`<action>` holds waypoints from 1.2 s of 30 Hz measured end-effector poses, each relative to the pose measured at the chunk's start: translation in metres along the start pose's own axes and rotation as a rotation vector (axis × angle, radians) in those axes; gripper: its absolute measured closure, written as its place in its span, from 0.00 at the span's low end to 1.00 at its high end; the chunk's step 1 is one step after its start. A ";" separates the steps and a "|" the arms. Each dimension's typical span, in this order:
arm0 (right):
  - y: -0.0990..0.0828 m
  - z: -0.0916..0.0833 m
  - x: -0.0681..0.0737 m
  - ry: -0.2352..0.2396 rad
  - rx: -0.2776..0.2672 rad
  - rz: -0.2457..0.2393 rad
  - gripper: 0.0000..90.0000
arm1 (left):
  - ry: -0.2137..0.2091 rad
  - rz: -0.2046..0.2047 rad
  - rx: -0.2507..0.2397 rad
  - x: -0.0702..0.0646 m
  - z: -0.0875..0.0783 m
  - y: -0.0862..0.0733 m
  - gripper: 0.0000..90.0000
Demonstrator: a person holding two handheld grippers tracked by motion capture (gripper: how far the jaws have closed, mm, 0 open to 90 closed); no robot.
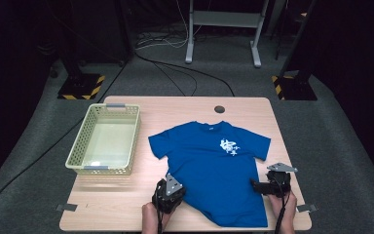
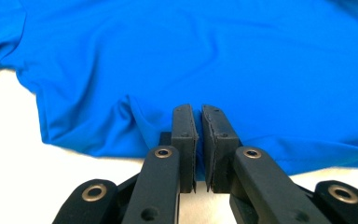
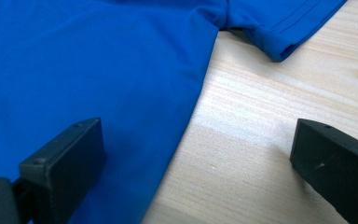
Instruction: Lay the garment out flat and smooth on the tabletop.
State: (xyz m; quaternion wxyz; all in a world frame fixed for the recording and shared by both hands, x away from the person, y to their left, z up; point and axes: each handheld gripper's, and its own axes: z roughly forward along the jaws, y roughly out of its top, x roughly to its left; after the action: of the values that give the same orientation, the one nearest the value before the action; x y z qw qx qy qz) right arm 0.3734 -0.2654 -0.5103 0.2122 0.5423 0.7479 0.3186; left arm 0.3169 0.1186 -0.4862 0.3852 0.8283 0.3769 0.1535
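Observation:
A blue T-shirt (image 1: 209, 165) with a white print lies face up on the wooden table (image 1: 112, 204), collar away from me. My left gripper (image 1: 170, 192) is at the shirt's lower left edge. In the left gripper view its jaws (image 2: 199, 116) are shut on the hem of the blue cloth (image 2: 191, 56), which puckers around them. My right gripper (image 1: 255, 185) rests at the shirt's right side. In the right gripper view it stands open (image 3: 196, 135), one jaw over the blue cloth (image 3: 98, 60) and the other over bare wood (image 3: 270, 93), straddling the side edge.
A pale green plastic basket (image 1: 78, 158) stands on the table's left half. A round cable hole (image 1: 219, 109) sits near the far edge. Stand bases and cables lie on the grey floor beyond the table.

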 end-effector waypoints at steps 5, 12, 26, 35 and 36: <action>0.000 0.000 0.000 -0.001 0.000 0.000 0.03 | -0.004 -0.009 -0.003 0.000 -0.007 -0.010 0.93; 0.000 0.000 0.000 -0.002 0.000 0.001 0.03 | 0.006 -0.023 -0.011 -0.001 -0.018 -0.026 0.93; 0.000 0.000 0.000 -0.005 0.000 0.001 0.03 | -0.054 -0.079 -0.019 0.002 -0.056 -0.068 0.72; 0.000 0.000 0.000 -0.008 0.000 0.004 0.03 | 0.031 -0.064 -0.081 0.019 -0.060 -0.045 0.37; 0.000 0.000 0.000 -0.010 0.000 0.005 0.03 | 0.051 -0.040 -0.057 0.022 -0.051 -0.042 0.35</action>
State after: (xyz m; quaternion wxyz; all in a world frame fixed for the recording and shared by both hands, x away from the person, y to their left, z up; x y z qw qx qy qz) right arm 0.3735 -0.2654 -0.5103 0.2149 0.5457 0.7456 0.3165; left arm 0.2824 0.1786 -0.4853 0.4018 0.8052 0.3984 0.1773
